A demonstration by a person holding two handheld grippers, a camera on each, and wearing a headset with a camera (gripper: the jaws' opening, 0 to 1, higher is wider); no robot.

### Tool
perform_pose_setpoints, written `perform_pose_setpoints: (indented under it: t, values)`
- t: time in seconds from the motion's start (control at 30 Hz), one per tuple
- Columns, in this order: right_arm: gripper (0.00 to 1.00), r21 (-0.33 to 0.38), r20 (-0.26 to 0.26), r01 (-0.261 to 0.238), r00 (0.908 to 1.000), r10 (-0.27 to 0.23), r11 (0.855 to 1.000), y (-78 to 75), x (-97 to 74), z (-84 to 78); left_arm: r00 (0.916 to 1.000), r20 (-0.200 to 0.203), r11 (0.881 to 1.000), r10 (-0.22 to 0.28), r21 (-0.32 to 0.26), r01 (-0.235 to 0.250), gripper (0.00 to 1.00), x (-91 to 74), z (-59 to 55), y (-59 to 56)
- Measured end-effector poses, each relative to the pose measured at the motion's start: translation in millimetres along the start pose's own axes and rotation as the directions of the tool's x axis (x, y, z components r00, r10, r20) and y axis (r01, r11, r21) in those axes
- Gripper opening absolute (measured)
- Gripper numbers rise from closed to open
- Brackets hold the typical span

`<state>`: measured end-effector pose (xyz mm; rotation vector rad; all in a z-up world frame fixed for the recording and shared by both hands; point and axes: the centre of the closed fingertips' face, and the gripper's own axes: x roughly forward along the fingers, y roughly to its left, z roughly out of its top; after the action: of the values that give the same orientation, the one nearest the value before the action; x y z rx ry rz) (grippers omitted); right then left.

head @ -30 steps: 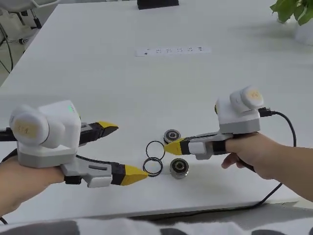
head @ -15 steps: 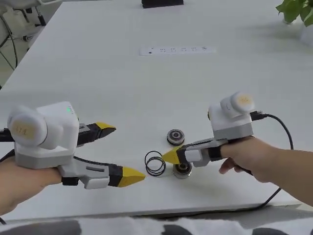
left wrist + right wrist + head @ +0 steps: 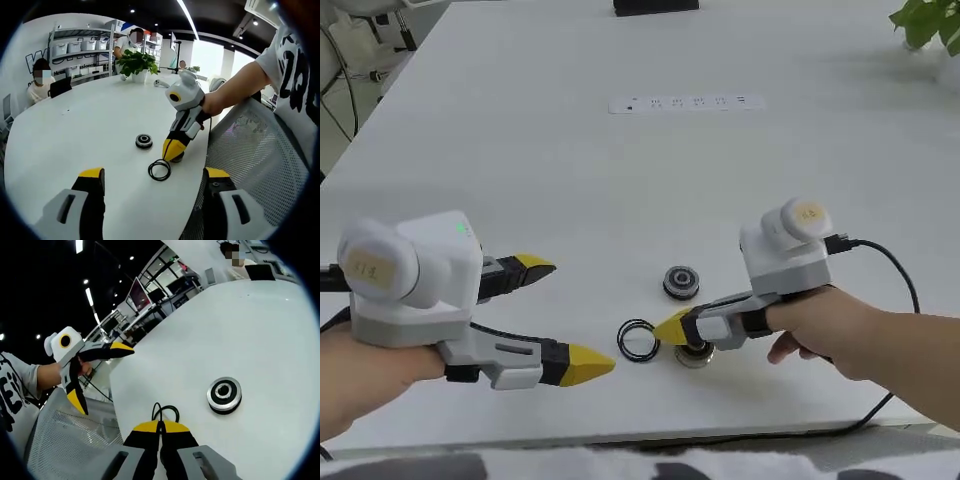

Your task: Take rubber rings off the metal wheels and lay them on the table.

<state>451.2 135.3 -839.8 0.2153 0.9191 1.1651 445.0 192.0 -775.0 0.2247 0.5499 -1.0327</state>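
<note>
Right gripper (image 3: 670,325) closed, nothing held, tip over near wheel (image 3: 696,354); rings (image 3: 638,340) just beyond. Left gripper (image 3: 563,313) open, farther off.

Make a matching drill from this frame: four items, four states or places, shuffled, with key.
Items:
1. left claw
2. right claw
3. rings
4. far wheel

States or places:
A. shut
B. flat on the table, overlapping
C. open
D. farther off than the rings, touching nothing

Pairs: 1-C, 2-A, 3-B, 4-D
</note>
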Motion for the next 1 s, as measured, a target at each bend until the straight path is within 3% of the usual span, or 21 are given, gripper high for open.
perform_pose_setpoints:
  t: [0.5,0.67,1.0]
  values:
    - [0.0,-0.059,0.009,0.034,0.9994,-0.034,0.998,-4.2,0.0,3.6,0.9999,-0.012,1.0,-0.01,-0.003,0.01,0.78,3.4,-1.8,-3.1]
    - [0.07,-0.073,0.01,0.05,0.9987,-0.05,0.996,-6.4,-0.5,5.1,0.9998,-0.018,1.0,-0.007,-0.004,0.007,0.78,2.6,-3.2,-1.8]
    - [0.11,-0.089,0.026,0.06,0.998,-0.058,0.994,-7.3,-8.1,10.6,0.9997,-0.022,1.0,-0.009,-0.007,0.009,0.77,2.8,-3.1,0.0]
